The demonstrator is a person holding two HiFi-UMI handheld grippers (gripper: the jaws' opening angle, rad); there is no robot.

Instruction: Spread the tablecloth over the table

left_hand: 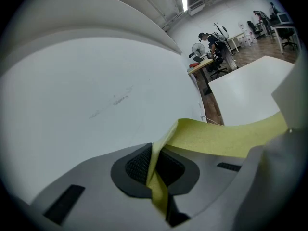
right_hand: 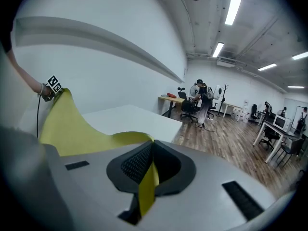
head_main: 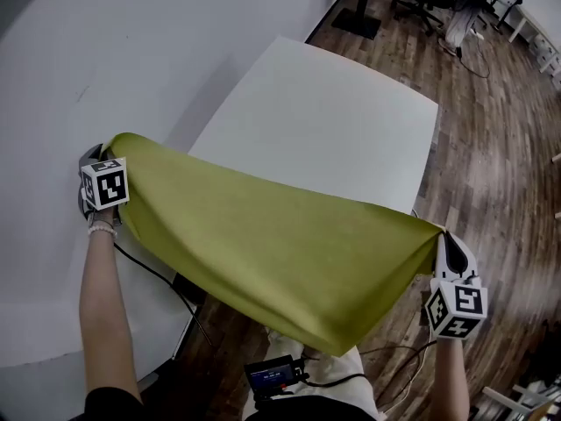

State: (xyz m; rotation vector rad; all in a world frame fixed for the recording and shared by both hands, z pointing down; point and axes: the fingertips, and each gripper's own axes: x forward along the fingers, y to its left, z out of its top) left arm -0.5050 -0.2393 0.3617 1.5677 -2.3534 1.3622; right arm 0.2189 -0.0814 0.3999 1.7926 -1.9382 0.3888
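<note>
- Tablecloth (head_main: 272, 253): an olive-yellow sheet held up in the air by two corners. Its top edge is pulled taut and its lower edge sags toward the person's body. It hangs over the near end of the white table (head_main: 333, 121); no view shows whether it touches the top.
- Only the head view takes in the whole span, with the bare tabletop beyond it.
- The left gripper view shows just a strip of cloth running off to the right.
- The right gripper view shows the sheet sweeping away to the other hand's marker cube (right_hand: 54, 84).
- Left gripper (left_hand: 155, 170): jaws closed tight on a corner of the cloth. A thin fold is pinched between the dark ribbed pads, and a tail pokes out behind them.
- Right gripper (right_hand: 150, 165): jaws closed on the opposite corner, with a narrow yellow fold clamped between its pads.
- Table: a plain white square top, standing beside a white wall (head_main: 131, 51).
- Room: a dark wood-plank floor (head_main: 491, 147) and strip lights (right_hand: 236, 4) on a concrete ceiling. Farther off are a desk (right_hand: 171, 98), office chairs (right_hand: 187, 107) and a standing person (right_hand: 202, 97).
</note>
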